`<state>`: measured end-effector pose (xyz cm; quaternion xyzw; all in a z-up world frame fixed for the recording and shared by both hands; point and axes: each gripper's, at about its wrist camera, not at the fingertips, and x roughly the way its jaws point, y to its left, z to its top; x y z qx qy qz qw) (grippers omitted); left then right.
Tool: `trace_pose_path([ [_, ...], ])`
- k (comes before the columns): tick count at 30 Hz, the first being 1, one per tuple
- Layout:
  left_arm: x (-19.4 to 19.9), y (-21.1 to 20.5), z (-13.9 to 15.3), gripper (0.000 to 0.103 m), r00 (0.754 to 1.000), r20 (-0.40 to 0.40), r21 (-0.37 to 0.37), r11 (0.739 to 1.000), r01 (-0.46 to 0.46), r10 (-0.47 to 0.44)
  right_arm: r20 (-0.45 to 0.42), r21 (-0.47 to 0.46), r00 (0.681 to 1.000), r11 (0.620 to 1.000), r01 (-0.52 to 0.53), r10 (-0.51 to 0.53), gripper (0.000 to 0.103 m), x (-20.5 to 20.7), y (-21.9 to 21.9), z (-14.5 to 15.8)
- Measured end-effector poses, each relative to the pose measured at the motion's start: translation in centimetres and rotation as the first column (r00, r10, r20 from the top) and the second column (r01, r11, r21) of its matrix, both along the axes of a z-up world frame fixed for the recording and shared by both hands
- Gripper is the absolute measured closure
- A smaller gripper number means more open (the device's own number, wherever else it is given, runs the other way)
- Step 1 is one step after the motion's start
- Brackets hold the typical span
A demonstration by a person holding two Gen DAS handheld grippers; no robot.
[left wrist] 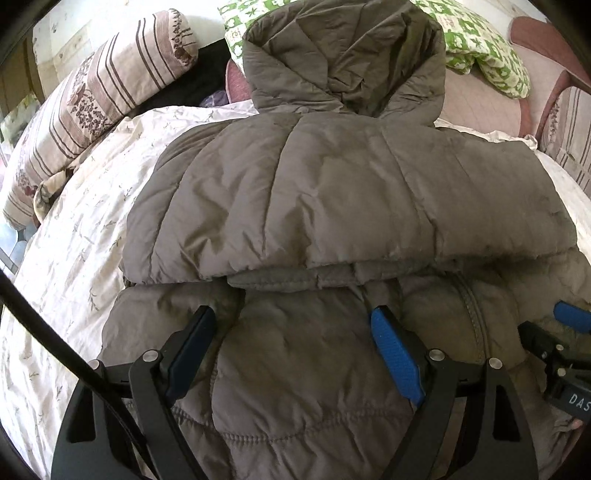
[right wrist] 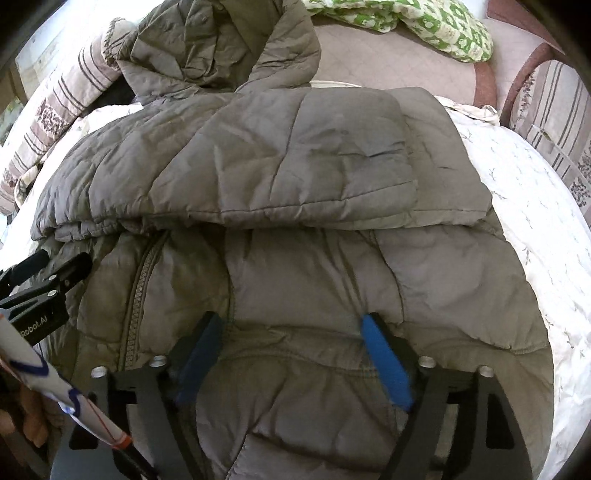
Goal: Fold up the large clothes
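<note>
A grey-brown quilted jacket (left wrist: 332, 192) (right wrist: 277, 158) lies on the bed, its hood (left wrist: 343, 55) (right wrist: 221, 44) at the far end. A thick folded layer covers its far half and ends in an edge across the middle. The near part shows the zipper (left wrist: 472, 314) (right wrist: 136, 295). My left gripper (left wrist: 293, 314) (right wrist: 59, 262) stands open, fingertips sunk into the near part left of the zipper, with puffy fabric bulging between the jaws. My right gripper (right wrist: 291, 319) (left wrist: 550, 325) stands open in the same way, right of the zipper.
A white flowered quilt (left wrist: 74, 240) (right wrist: 524, 184) lies under the jacket. Striped pillows (left wrist: 92, 103) (right wrist: 554, 110) line both sides of the bed. A green patterned cushion (left wrist: 480, 48) (right wrist: 424, 26) sits beyond the hood. A black cable (left wrist: 55, 332) crosses the left wrist view.
</note>
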<state>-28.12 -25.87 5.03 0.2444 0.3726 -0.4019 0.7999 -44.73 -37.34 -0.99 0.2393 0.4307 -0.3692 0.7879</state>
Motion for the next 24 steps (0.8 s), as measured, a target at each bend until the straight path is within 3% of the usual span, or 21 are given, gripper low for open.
trace_pose_path([
  [24,-0.18,-0.05,-0.22,0.017,1.000,0.003,0.003,1.000,0.002,-0.002,-0.018,-0.014,1.000,1.000,-0.004,0.004,0.009,0.25,0.25,-0.20],
])
